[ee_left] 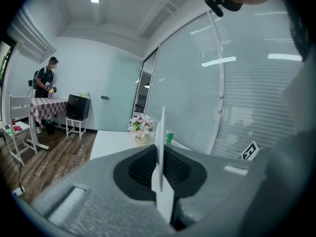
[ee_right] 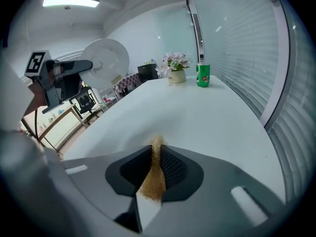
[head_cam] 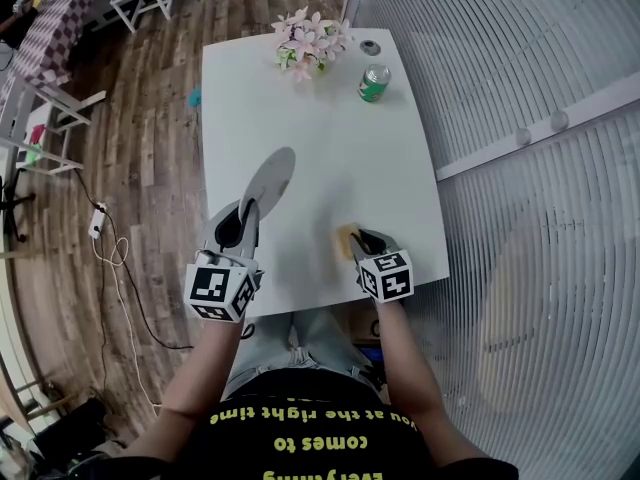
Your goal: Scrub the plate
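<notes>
Left gripper [head_cam: 245, 208], at the table's [head_cam: 330, 138] front-left edge, is clamped on the rim of the one white plate [head_cam: 268, 180], holding it clear of the surface. Right gripper [head_cam: 360, 240] pinches the one tan scouring pad [head_cam: 346, 238] near the front edge. Plate lies left of the pad and apart from it, broad side toward it; judged next: pad travels left.

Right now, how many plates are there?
1. The white plate is clamped by its rim in the left gripper, held up above the left side of the table. No other plate shows.
</notes>
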### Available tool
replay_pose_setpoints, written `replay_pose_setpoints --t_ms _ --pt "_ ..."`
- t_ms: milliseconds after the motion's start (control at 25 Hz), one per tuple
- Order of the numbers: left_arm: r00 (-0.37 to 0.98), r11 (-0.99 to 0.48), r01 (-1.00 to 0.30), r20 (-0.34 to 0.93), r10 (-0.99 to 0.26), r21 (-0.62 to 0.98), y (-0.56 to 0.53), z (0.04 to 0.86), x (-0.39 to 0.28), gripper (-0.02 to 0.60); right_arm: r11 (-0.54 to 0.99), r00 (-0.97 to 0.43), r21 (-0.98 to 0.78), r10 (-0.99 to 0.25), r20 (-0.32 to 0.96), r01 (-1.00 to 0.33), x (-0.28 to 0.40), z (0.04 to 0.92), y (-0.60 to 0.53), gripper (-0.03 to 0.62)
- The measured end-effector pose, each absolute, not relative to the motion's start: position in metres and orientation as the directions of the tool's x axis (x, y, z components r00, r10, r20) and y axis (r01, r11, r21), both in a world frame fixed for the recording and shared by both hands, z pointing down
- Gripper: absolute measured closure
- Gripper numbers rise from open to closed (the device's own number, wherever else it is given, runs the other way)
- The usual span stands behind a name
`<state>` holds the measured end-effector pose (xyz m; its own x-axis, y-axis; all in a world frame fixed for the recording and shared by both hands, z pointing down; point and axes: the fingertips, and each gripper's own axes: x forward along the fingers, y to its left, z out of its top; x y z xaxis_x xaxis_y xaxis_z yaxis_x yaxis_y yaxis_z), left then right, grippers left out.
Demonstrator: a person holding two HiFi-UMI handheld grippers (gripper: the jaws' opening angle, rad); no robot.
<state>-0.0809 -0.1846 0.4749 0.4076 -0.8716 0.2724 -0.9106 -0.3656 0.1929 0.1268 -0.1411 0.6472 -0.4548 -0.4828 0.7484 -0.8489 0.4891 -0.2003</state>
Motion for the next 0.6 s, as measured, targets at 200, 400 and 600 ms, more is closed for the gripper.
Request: replay_pose_setpoints --t_ms 200,400,600 --pt "0.407 -0.367 -0.911 0.273 -0.872 0.187 -0.185 0.475 -0.084 0.565 0.487 -0.454 -0.201 -0.484 0.748 -0.85 0.127 0.647 -0.142 0.537" --pt "0.4 -0.36 -0.914 0.277 -0.873 0.184 -0.183 0.477 -0.09 0.565 0.48 -0.451 -0.199 -0.494 0.743 -0.854 0.127 0.647 -0.141 0.542" --pt "0.393 -0.353 -0.917 0.282 -0.875 0.185 -0.179 0.479 -0.093 0.565 0.478 -0.455 -0.202 -0.504 0.734 -0.855 0.126 0.644 -0.14 0.546"
